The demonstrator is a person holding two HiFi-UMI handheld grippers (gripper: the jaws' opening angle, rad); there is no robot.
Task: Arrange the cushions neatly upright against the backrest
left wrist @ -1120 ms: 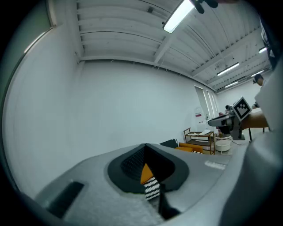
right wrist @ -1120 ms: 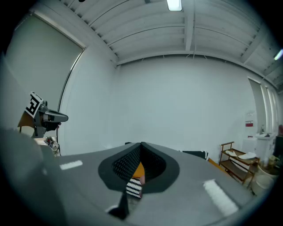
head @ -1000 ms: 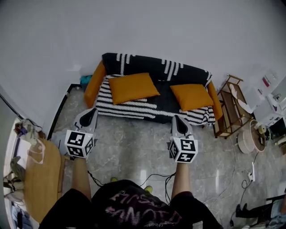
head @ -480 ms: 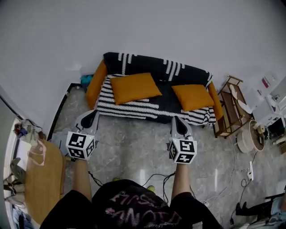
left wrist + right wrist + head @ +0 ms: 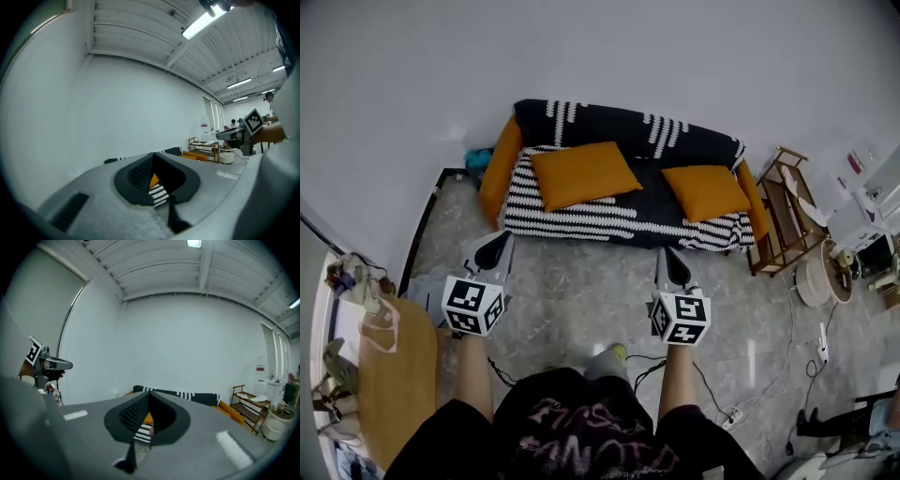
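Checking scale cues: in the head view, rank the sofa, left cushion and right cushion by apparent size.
1. sofa
2. left cushion
3. right cushion, which looks somewhat smaller, though the wide-angle lens may account for that.

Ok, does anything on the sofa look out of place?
Yes. The left cushion and right cushion seem to lie flat on the seat, both skewed, not upright against the backrest. Nothing looks spilled or damaged.

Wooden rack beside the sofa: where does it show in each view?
Head view: wooden rack right of centre, at the right end of the sofa.
Left gripper view: wooden rack right of centre, mid-height.
Right gripper view: wooden rack lower right.
Shared landmark: the sofa, always to its left.
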